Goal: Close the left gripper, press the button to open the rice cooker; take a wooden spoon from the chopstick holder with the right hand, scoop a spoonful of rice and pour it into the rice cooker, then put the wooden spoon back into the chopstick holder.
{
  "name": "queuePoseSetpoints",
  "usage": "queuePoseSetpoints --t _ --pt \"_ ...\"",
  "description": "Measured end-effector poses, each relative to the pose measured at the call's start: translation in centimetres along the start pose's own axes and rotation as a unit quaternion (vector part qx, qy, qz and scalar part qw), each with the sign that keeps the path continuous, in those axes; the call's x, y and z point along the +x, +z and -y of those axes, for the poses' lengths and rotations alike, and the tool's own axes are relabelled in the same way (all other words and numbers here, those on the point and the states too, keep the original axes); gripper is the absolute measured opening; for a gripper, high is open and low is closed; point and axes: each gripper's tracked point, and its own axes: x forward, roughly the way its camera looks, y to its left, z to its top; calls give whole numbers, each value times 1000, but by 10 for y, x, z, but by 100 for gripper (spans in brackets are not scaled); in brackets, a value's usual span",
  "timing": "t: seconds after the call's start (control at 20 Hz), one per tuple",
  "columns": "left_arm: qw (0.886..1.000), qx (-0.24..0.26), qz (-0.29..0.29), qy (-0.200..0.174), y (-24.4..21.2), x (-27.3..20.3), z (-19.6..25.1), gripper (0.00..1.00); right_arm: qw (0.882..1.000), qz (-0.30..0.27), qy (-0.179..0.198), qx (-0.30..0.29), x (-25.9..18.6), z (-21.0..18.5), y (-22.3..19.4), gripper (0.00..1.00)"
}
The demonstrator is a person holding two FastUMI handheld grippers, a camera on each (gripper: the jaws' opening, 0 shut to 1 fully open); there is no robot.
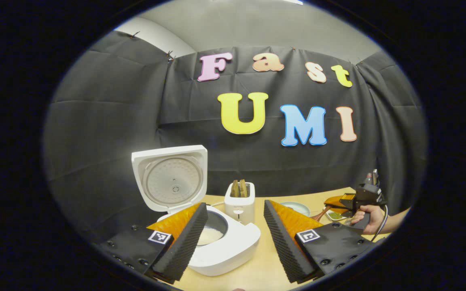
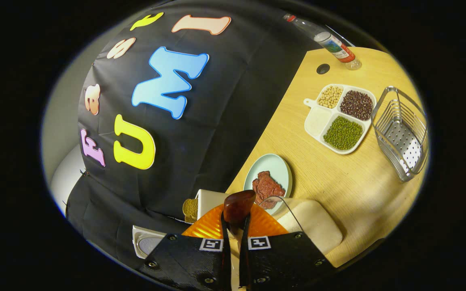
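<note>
The white rice cooker (image 1: 233, 246) stands open, lid (image 1: 170, 178) raised, with white rice in its pot (image 1: 210, 234). My left gripper (image 1: 235, 206) hovers over the cooker's front, jaws wide apart and empty. Farther right, a hand (image 1: 372, 218) holds the right gripper (image 1: 360, 198) above the table. My right gripper (image 2: 235, 228) is shut on a dark wooden spoon (image 2: 239, 205), whose rounded end pokes out past the fingertips. The divided tray (image 2: 310, 103) holds rice, yellow beans, dark beans and green beans. A wire chopstick holder (image 2: 403, 133) stands beside it.
A white toaster (image 1: 239, 204) with bread stands behind the cooker. A pale green plate (image 2: 275, 163) carries a piece of red meat. A bottle (image 2: 334, 43) stands at the table's far corner. A pale rounded block (image 2: 316, 228) lies near the right gripper.
</note>
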Motion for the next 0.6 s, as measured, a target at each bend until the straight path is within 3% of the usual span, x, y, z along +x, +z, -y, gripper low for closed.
queuePoseSetpoints --t 0.3,0.6 --pt "1000 -8 12 -26 6 -2 22 96 999 12 39 -30 -29 -51 27 8" --pt "1000 -15 7 -20 -1 -6 14 95 995 -2 90 32 -28 -99 16 8"
